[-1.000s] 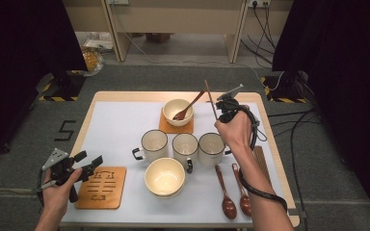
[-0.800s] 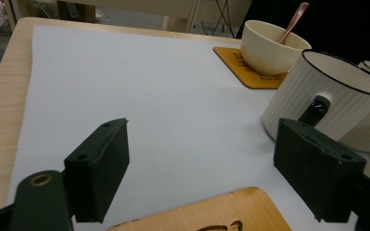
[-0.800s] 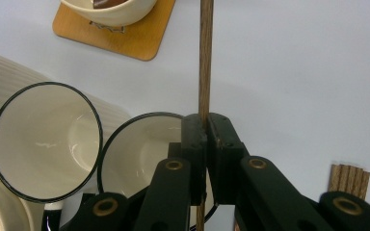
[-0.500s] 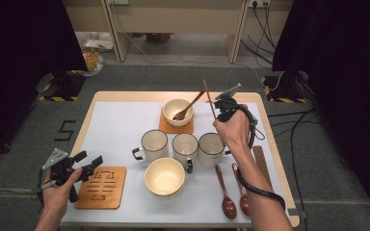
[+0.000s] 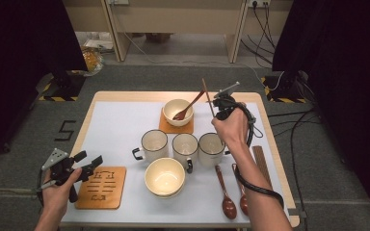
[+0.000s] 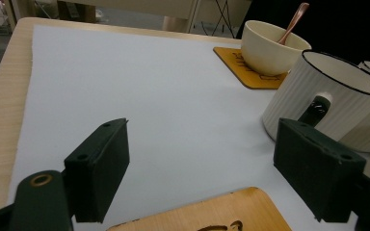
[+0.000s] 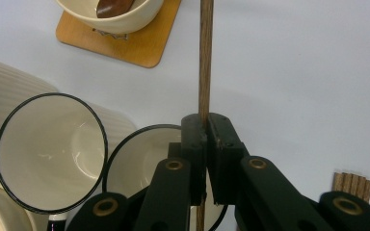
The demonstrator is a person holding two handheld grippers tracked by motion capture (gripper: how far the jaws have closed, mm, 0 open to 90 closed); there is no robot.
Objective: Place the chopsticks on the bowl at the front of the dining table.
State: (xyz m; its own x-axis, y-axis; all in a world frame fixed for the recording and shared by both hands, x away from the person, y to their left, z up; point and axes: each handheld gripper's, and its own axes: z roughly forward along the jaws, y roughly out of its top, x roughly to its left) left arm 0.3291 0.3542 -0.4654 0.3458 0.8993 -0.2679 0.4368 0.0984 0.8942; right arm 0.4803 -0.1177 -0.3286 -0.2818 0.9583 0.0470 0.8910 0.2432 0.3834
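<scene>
My right gripper hovers over the far right of the table, shut on a single wooden chopstick that sticks up and away from it. In the right gripper view the chopstick runs straight up from between the closed pads of that gripper, above a white mug. My left gripper rests open at the near left, just over a wooden coaster. Its view has the jaws wide apart around nothing, with the coaster's edge below.
A bowl holding a spoon sits on a second coaster at the back. Three white mugs stand in a row mid-table, an empty bowl in front. Two wooden spoons and a bundle of chopsticks lie at the near right.
</scene>
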